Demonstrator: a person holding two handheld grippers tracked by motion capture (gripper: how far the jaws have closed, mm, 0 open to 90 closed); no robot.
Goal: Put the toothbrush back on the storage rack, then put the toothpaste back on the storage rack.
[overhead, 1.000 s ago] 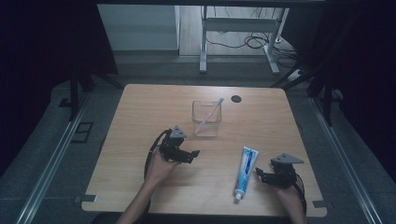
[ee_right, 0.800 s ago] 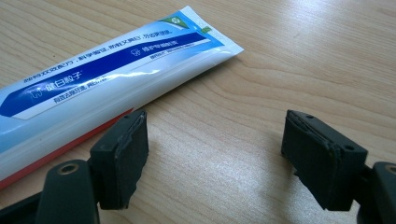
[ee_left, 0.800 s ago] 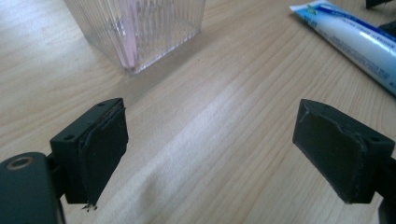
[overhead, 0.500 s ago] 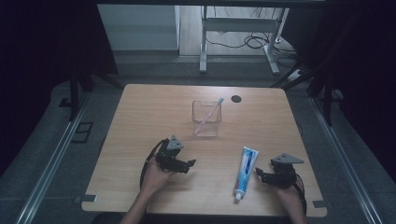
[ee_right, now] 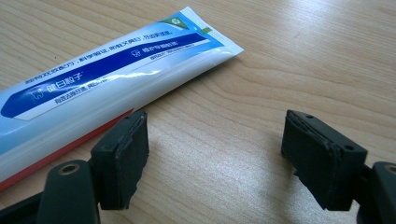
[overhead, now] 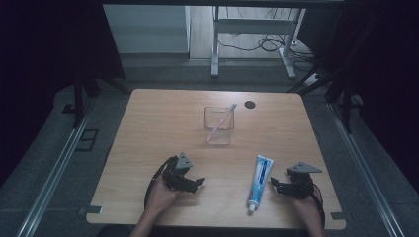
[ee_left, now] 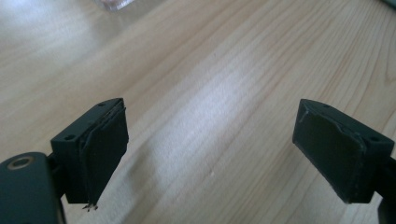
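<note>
A blue and white toothpaste tube (overhead: 259,180) lies flat on the wooden table (overhead: 163,118) near its front right, cap toward the near edge. My right gripper (overhead: 274,185) rests just right of it, open, jaws pointing at the tube. In the right gripper view the tube (ee_right: 107,79) lies beside the left pad, and bare wood shows inside the right gripper (ee_right: 215,154). My left gripper (overhead: 197,183) sits low at the front left, open and holding nothing. In its own view the left gripper (ee_left: 210,154) frames bare wood. A clear square container (overhead: 218,124) holds a pink toothbrush (overhead: 221,122) at mid table.
A small black round disc (overhead: 250,104) sits on the table behind the container. The container's corner (ee_left: 116,3) shows at the top of the left gripper view. Beyond the far edge stand metal table legs (overhead: 215,49) and floor cables (overhead: 262,44).
My left hand has drawn back toward the near edge and sunk closer to the tabletop. The right hand, tube and container have kept still.
</note>
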